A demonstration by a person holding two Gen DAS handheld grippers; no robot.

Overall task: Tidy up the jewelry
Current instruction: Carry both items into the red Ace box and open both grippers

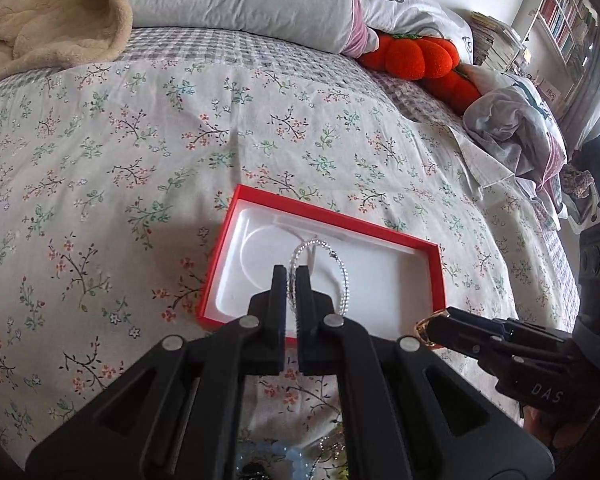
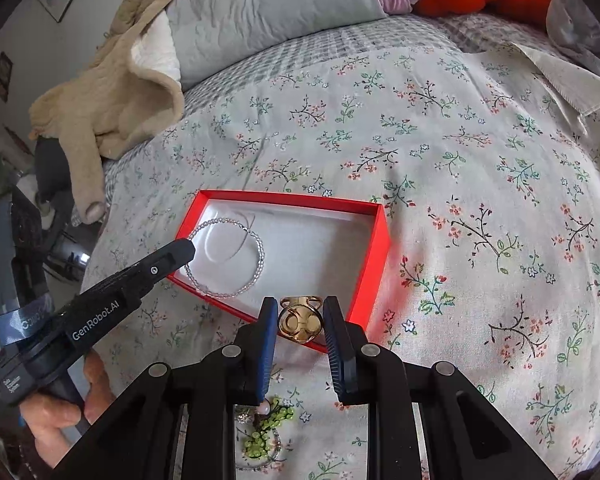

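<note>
Pinching a beaded bracelet [image 1: 342,276] in our clenched left gripper [image 1: 291,276], we are dangling it over the open red box [image 1: 380,232] on the floral bedspread [image 1: 140,140]. Our right gripper [image 2: 298,320] is grasping a gold ring [image 2: 300,320], seemingly above the box's near edge.

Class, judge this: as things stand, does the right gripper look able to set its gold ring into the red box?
Probably yes. The right gripper grips the gold ring at the red box rim, and the white floor ahead lies bare.
</note>
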